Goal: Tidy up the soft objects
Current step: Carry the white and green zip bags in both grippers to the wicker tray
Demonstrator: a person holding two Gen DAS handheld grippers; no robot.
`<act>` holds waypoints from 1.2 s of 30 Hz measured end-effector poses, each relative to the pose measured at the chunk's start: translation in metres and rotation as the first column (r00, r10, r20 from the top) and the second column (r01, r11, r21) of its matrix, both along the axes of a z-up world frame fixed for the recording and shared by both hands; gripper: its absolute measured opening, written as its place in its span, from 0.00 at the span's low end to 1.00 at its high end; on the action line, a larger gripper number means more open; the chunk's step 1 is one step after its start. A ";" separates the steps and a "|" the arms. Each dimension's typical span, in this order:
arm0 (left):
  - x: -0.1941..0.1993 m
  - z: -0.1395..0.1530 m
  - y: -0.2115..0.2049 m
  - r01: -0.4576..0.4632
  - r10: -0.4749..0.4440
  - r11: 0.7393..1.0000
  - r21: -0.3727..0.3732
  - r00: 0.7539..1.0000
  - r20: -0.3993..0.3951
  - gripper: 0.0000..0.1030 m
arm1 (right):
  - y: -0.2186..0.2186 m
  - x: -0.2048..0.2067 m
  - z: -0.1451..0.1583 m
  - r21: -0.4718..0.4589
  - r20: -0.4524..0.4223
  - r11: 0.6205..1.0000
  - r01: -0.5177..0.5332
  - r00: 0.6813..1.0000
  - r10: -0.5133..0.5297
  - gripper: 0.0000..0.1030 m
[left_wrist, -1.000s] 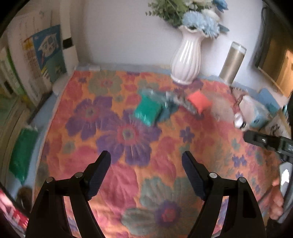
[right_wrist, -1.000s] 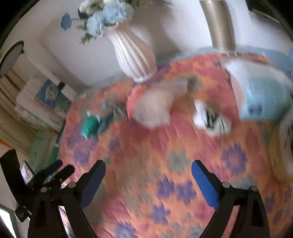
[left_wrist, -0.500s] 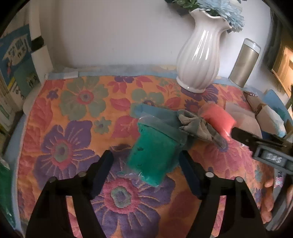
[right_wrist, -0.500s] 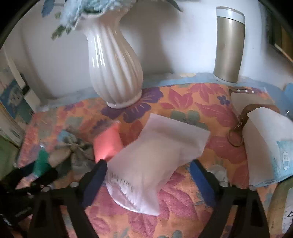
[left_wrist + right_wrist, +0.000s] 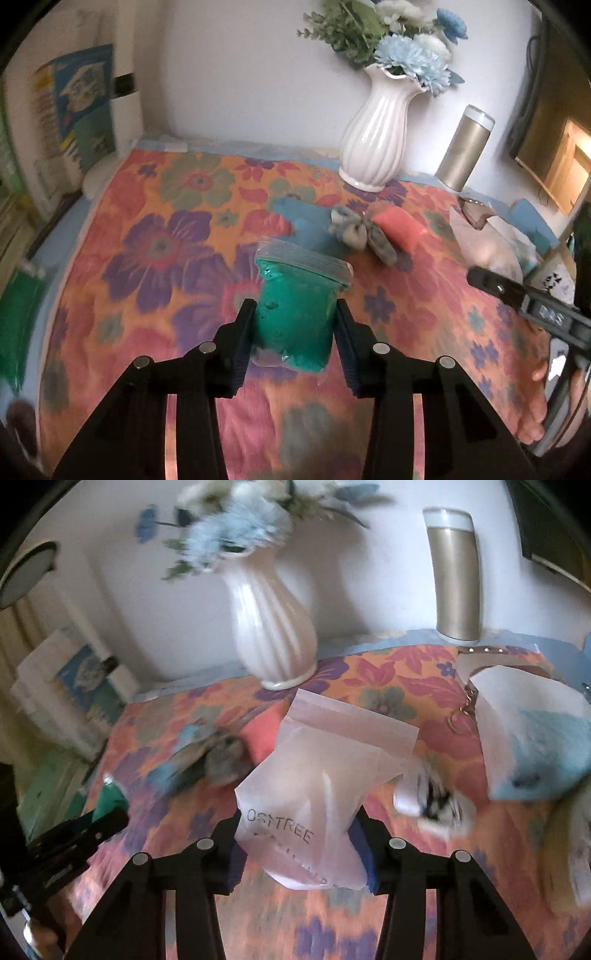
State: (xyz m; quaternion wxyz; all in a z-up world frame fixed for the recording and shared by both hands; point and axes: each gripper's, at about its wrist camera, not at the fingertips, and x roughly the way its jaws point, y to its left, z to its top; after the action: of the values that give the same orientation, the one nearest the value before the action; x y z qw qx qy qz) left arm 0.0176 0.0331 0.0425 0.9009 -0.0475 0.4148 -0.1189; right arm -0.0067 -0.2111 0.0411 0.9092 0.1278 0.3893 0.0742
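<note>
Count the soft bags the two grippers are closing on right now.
2. A green-filled zip bag sits between the closing left gripper jaws; a frosted white bag sits between the closing right gripper jaws. More bags lie elsewhere; some may be hidden.

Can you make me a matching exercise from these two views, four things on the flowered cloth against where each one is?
Things:
1. green zip bag
2. white printed pouch
3. white vase
4. gold tumbler

Places:
A. far edge, holding blue flowers
B. between the left gripper's closing jaws
C. far right, by the wall
D. between the right gripper's closing jaws

Pairs: 1-B, 2-D, 3-A, 4-C
</note>
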 end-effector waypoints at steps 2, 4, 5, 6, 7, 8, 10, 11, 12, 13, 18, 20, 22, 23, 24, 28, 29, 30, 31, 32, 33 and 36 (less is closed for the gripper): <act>-0.015 -0.001 0.003 -0.019 0.019 1.000 -0.012 1.000 0.005 0.37 | 0.005 -0.023 0.002 -0.014 -0.002 0.998 -0.063 0.998 0.063 0.46; -0.026 -0.003 0.003 -0.026 0.026 1.000 -0.014 1.000 0.003 0.37 | 0.011 -0.040 -0.001 -0.041 -0.018 0.992 -0.121 0.993 0.121 0.46; -0.030 -0.004 0.001 -0.021 0.021 1.000 -0.019 1.000 0.003 0.37 | 0.016 -0.048 -0.004 -0.061 -0.031 0.986 -0.157 0.987 0.155 0.46; -0.033 -0.006 -0.002 -0.017 0.017 1.000 -0.022 1.000 0.007 0.37 | 0.020 -0.058 -0.008 -0.087 -0.039 0.980 -0.179 0.984 0.176 0.47; -0.036 -0.009 -0.005 -0.015 0.015 1.000 -0.018 1.000 0.015 0.37 | 0.023 -0.066 -0.013 -0.114 -0.045 0.974 -0.194 0.981 0.190 0.50; -0.038 -0.011 -0.008 -0.014 0.015 1.000 -0.008 1.000 0.026 0.37 | 0.025 -0.072 -0.017 -0.134 -0.049 0.971 -0.196 0.980 0.192 0.55; -0.040 -0.014 -0.012 -0.022 0.021 0.999 0.026 0.999 0.037 0.37 | 0.023 -0.082 -0.026 -0.171 -0.065 0.972 -0.161 0.986 0.152 0.73; -0.040 -0.012 -0.012 -0.020 0.019 1.000 0.021 0.998 0.052 0.37 | 0.019 -0.085 -0.028 -0.161 -0.071 0.975 -0.151 0.987 0.142 0.76; -0.042 -0.010 -0.010 -0.014 0.014 1.000 0.004 0.998 0.068 0.37 | 0.016 -0.088 -0.029 -0.133 -0.074 0.980 -0.150 0.987 0.142 0.77; -0.042 -0.011 -0.009 -0.012 0.012 1.000 -0.005 0.998 0.064 0.37 | 0.015 -0.089 -0.029 -0.114 -0.073 0.982 -0.150 0.987 0.142 0.77; -0.040 -0.014 -0.008 -0.010 0.011 1.000 -0.009 0.999 0.043 0.37 | 0.012 -0.077 -0.032 -0.104 -0.099 0.993 -0.053 0.994 0.043 0.86; -0.042 -0.014 -0.011 -0.002 0.002 1.000 -0.001 0.999 0.054 0.37 | 0.005 -0.071 -0.039 -0.061 -0.120 0.998 -0.012 0.993 0.004 0.87; -0.043 -0.014 -0.013 0.008 -0.009 1.000 0.009 0.998 0.059 0.37 | 0.005 -0.073 -0.038 -0.051 -0.087 0.999 0.001 0.996 -0.005 0.87; -0.043 -0.014 -0.014 0.010 -0.011 1.000 0.014 0.998 0.059 0.38 | 0.006 -0.074 -0.039 -0.057 -0.084 0.998 0.001 0.996 -0.005 0.86; -0.043 -0.014 -0.015 0.012 -0.013 1.000 0.017 0.998 0.058 0.38 | 0.006 -0.075 -0.038 -0.066 -0.077 0.998 0.005 0.997 -0.010 0.81; -0.043 -0.014 -0.015 0.013 -0.014 1.000 0.017 0.998 0.059 0.38 | 0.009 -0.082 -0.034 -0.093 -0.038 0.995 0.032 0.999 -0.035 0.45; -0.042 -0.014 -0.015 0.015 -0.016 1.000 0.018 0.998 0.058 0.38 | 0.011 -0.086 -0.032 -0.100 -0.017 0.995 0.029 0.999 -0.031 0.44; -0.042 -0.014 -0.015 0.016 -0.017 1.000 0.019 0.998 0.057 0.38 | 0.011 -0.087 -0.031 -0.106 -0.005 0.994 0.024 1.000 -0.025 0.43; -0.042 -0.014 -0.015 0.016 -0.018 1.000 0.022 0.998 0.058 0.38 | 0.014 -0.091 -0.029 -0.115 0.008 0.993 0.017 1.000 -0.016 0.43; -0.042 -0.014 -0.015 0.018 -0.019 1.000 0.025 0.998 0.058 0.38 | 0.015 -0.093 -0.029 -0.119 0.011 0.993 0.012 1.000 -0.010 0.43; -0.042 -0.014 -0.015 0.021 -0.022 0.999 0.029 0.998 0.057 0.38 | 0.017 -0.096 -0.030 -0.121 0.010 0.993 0.003 1.000 -0.002 0.43; -0.043 -0.014 -0.018 0.023 -0.027 0.998 0.051 0.998 0.063 0.37 | 0.018 -0.106 -0.035 -0.122 0.005 0.993 -0.002 1.000 0.002 0.42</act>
State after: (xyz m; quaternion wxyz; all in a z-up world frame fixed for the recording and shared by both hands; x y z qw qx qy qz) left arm -0.0255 0.0149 0.0284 0.9129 -0.0157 0.3895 -0.1211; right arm -0.1131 -0.1929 0.0061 0.9161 0.0715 0.3911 0.0516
